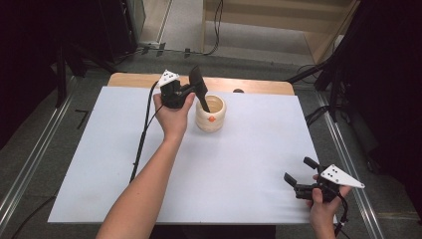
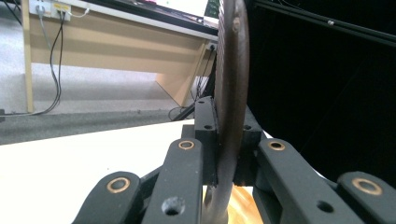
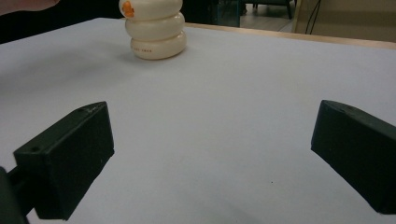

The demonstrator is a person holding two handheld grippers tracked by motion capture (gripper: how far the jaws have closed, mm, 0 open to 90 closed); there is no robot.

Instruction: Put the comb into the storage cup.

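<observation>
A cream ribbed pot (image 1: pixel 211 113) with an orange mark stands on the white sheet (image 1: pixel 239 159), toward the far middle. My left gripper (image 1: pixel 191 89) is just left of the pot and is shut on a dark flat utensil (image 1: pixel 198 79). The utensil's broad end points up and its narrow end dips into the pot's mouth. In the left gripper view the jaws (image 2: pixel 227 126) clamp the thin brown utensil (image 2: pixel 232 70), seen edge-on. My right gripper (image 1: pixel 298 172) rests open near the front right corner, nothing between its fingers (image 3: pixel 70 154). It faces the pot (image 3: pixel 153 28).
A wooden table edge (image 1: pixel 134 79) shows behind the sheet. Cables trail on the floor beyond the table, and dark stands rise at both sides. The left gripper's cable (image 1: pixel 144 134) runs down the sheet beside the forearm.
</observation>
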